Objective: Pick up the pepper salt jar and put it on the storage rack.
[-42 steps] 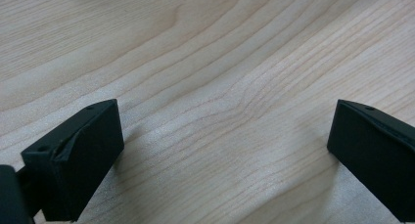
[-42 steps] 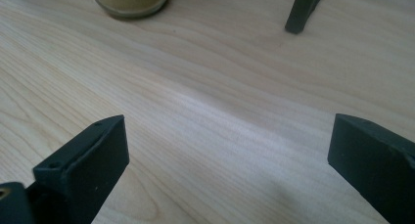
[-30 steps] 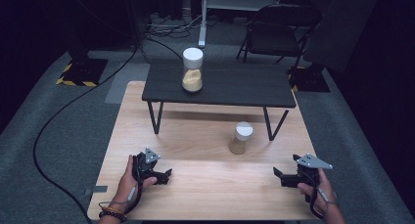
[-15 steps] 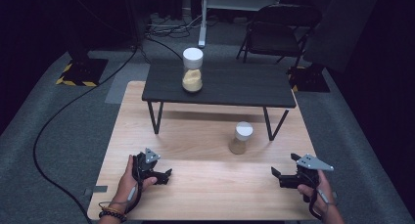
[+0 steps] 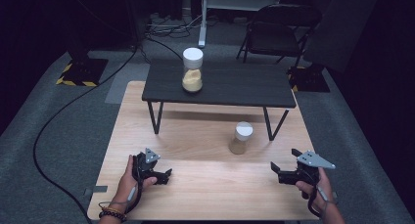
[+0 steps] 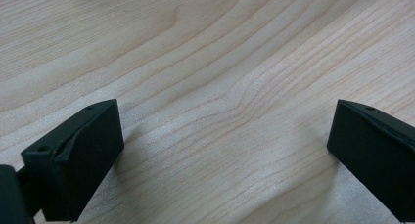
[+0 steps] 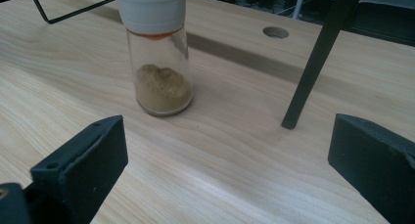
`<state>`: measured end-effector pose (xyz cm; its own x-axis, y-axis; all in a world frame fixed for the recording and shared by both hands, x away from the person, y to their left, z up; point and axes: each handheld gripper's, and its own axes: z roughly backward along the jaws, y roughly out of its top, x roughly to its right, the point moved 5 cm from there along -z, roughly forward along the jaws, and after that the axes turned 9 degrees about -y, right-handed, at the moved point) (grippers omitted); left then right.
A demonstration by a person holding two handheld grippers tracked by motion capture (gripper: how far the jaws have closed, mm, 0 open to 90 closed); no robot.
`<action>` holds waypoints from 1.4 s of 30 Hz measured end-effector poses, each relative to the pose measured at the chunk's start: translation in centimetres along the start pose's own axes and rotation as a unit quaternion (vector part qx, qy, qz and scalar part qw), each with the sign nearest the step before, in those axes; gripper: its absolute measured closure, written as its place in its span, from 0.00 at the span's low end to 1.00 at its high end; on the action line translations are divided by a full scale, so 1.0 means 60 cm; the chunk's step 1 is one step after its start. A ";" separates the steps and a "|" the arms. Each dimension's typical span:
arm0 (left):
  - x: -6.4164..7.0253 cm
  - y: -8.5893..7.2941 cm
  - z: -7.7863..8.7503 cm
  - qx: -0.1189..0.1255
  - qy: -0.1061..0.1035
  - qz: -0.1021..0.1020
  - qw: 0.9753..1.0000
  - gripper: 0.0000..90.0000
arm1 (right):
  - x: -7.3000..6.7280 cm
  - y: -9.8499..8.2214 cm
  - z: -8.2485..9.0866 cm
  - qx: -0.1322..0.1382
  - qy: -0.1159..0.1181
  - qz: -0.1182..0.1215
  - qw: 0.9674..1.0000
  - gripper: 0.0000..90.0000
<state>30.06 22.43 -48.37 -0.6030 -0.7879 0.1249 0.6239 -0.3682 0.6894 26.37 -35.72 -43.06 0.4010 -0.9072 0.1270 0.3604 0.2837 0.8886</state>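
On the wooden table (image 5: 205, 185), both grippers' jaws gape empty; the spice jar (image 7: 156, 53) bears no readable label.

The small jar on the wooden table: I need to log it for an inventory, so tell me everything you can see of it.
The small jar is clear, glass by its look, with a white screw-type cap and a thin reddish ring just under it. It holds a low heap of tan-brown powder, about a third full. It stands upright on the wooden table, near one leg of the black raised shelf, and nothing else touches it. The right tongs point at it with jaws wide apart, well short of it.
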 end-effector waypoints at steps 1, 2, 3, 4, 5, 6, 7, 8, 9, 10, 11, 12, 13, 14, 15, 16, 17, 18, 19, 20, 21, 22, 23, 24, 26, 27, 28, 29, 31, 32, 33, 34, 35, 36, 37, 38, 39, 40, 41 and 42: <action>0.000 0.000 0.000 0.000 0.000 0.000 1.000 0.00 | -0.002 0.003 0.000 0.002 -0.003 -0.001 1.000 0.01; 0.000 0.000 0.000 0.000 0.000 0.000 1.000 0.00 | -0.001 0.005 0.000 0.006 0.000 -0.005 1.000 0.01; 0.000 0.000 0.000 0.000 0.000 0.000 1.000 0.00 | -0.001 0.007 -0.002 0.006 0.005 -0.006 1.000 0.01; 0.000 0.000 0.000 0.000 0.000 0.000 1.000 0.00 | -0.002 0.010 -0.004 0.006 0.007 -0.005 1.000 0.01; 0.000 0.000 0.000 0.000 0.000 0.000 1.000 0.00 | -0.004 0.011 -0.006 0.006 0.006 -0.003 1.000 0.01; 0.000 0.000 0.000 -0.001 0.000 -0.001 1.000 0.00 | -0.004 0.012 -0.009 0.004 0.009 -0.003 1.000 0.01; 0.000 0.000 0.000 -0.001 0.000 -0.001 1.000 0.00 | -0.005 0.014 -0.012 0.002 0.011 -0.001 1.000 0.01; 0.000 0.000 0.000 -0.001 -0.001 -0.001 1.000 0.00 | -0.007 0.015 -0.015 0.002 0.011 -0.001 1.000 0.01; -0.001 0.000 0.000 -0.001 -0.001 -0.001 1.000 0.00 | -0.008 0.016 -0.018 0.001 0.013 0.000 1.000 0.01; 0.000 0.000 0.000 -0.001 -0.001 -0.001 1.000 0.00 | -0.009 0.018 -0.020 0.001 0.015 0.000 1.000 0.01; -0.001 0.000 0.000 -0.001 -0.001 -0.001 1.000 0.00 | -0.010 0.018 -0.023 0.002 0.018 -0.001 1.000 0.01; 0.000 0.000 0.000 -0.001 -0.001 -0.001 1.000 0.00 | -0.013 0.020 -0.026 0.001 0.017 0.000 1.000 0.01; 0.000 0.000 0.000 -0.001 -0.001 -0.001 1.000 0.00 | -0.014 0.021 -0.029 0.000 0.018 0.002 1.000 0.01; 0.000 0.000 0.000 -0.001 -0.001 -0.001 1.000 0.00 | -0.016 0.022 -0.032 -0.001 0.020 0.002 1.000 0.01; 0.000 0.000 0.000 -0.001 -0.001 -0.001 1.000 0.00 | -0.017 0.023 -0.036 -0.002 0.020 0.001 1.000 0.01; 0.000 0.000 0.000 -0.001 -0.001 -0.001 1.000 0.00 | -0.019 0.024 -0.039 -0.003 0.020 0.001 1.000 0.01; -0.001 0.001 0.000 -0.001 -0.001 -0.001 1.000 0.00 | -0.021 0.025 -0.043 -0.003 0.021 0.000 1.000 0.01; -0.001 0.001 0.000 -0.001 -0.001 -0.001 1.000 0.00 | -0.022 0.026 -0.047 -0.004 0.022 0.000 1.000 0.01; -0.001 0.001 0.000 -0.001 -0.001 -0.001 1.000 0.00 | -0.024 0.027 -0.051 -0.005 0.023 0.002 1.000 0.01; -0.001 0.001 0.000 -0.001 -0.001 -0.001 1.000 0.00 | -0.025 0.028 -0.055 -0.006 0.025 0.004 1.000 0.01; -0.001 0.001 0.000 -0.001 -0.002 -0.002 1.000 0.00 | -0.027 0.030 -0.060 -0.006 0.025 0.005 1.000 0.01; -0.001 0.001 0.000 -0.001 -0.002 -0.002 1.000 0.00 | -0.029 0.031 -0.064 -0.008 0.028 0.005 1.000 0.01; -0.001 0.001 0.000 -0.001 -0.001 -0.001 1.000 0.00 | -0.030 0.032 -0.069 -0.008 0.031 0.004 0.999 0.01; -0.001 0.001 0.000 -0.001 -0.001 -0.002 1.000 0.00 | -0.032 0.032 -0.074 -0.009 0.033 0.003 0.999 0.01; -0.001 0.001 0.000 -0.001 -0.001 -0.002 1.000 0.00 | -0.033 0.032 -0.084 -0.011 0.042 -0.004 0.999 0.01; -0.001 0.001 0.000 -0.001 -0.001 -0.002 1.000 0.00 | -0.033 0.032 -0.088 -0.010 0.047 -0.010 0.999 0.01; -0.001 0.001 0.000 -0.001 -0.001 -0.002 1.000 0.00 | -0.034 0.032 -0.092 -0.010 0.050 -0.016 0.999 0.02; -0.001 0.001 0.000 -0.001 -0.001 -0.002 1.000 0.00 | -0.035 0.032 -0.096 -0.008 0.052 -0.016 0.998 0.02; -0.001 0.001 0.000 -0.001 -0.001 -0.002 1.000 0.00 | -0.037 0.032 -0.104 -0.009 0.056 -0.020 0.998 0.02; -0.001 0.001 0.000 -0.001 -0.001 -0.002 1.000 0.00 | -0.038 0.031 -0.108 -0.007 0.057 -0.021 0.998 0.02; -0.001 0.001 0.000 -0.001 -0.002 -0.002 1.000 0.00 | -0.039 0.032 -0.113 -0.009 0.058 -0.022 0.998 0.02; -0.001 0.001 0.000 -0.001 -0.002 -0.002 1.000 0.00 | -0.041 0.032 -0.117 -0.010 0.059 -0.021 0.998 0.02; -0.001 0.001 0.000 -0.001 -0.002 -0.002 1.000 0.00 | -0.043 0.032 -0.121 -0.012 0.059 -0.019 0.998 0.02; -0.001 0.001 0.000 -0.001 -0.002 -0.002 1.000 0.00 | -0.044 0.033 -0.124 -0.014 0.059 -0.017 0.998 0.02; -0.001 0.001 0.000 -0.001 -0.001 -0.002 1.000 0.00 | -0.046 0.034 -0.129 -0.016 0.061 -0.014 0.998 0.02; -0.001 0.001 0.000 -0.001 -0.002 -0.002 1.000 0.00 | -0.049 0.035 -0.132 -0.017 0.059 -0.011 0.998 0.02; -0.001 0.001 0.000 -0.001 -0.001 -0.002 1.000 0.00 | -0.050 0.036 -0.136 -0.019 0.059 -0.010 0.998 0.02; -0.001 0.001 0.000 -0.001 -0.001 -0.002 1.000 0.00 | -0.052 0.037 -0.140 -0.021 0.061 -0.011 0.998 0.02; -0.001 0.001 0.000 -0.001 -0.001 -0.002 1.000 0.00 | -0.053 0.038 -0.143 -0.023 0.062 -0.012 0.998 0.02; -0.001 0.001 0.000 -0.001 -0.001 -0.002 1.000 0.00 | -0.054 0.039 -0.147 -0.022 0.062 -0.012 0.998 0.02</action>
<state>30.13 22.46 -48.35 -0.6067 -0.7851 0.1245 0.6227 -0.3720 0.6883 33.35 -29.37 -45.30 0.4917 -0.8695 0.0471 0.4076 0.2776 0.8699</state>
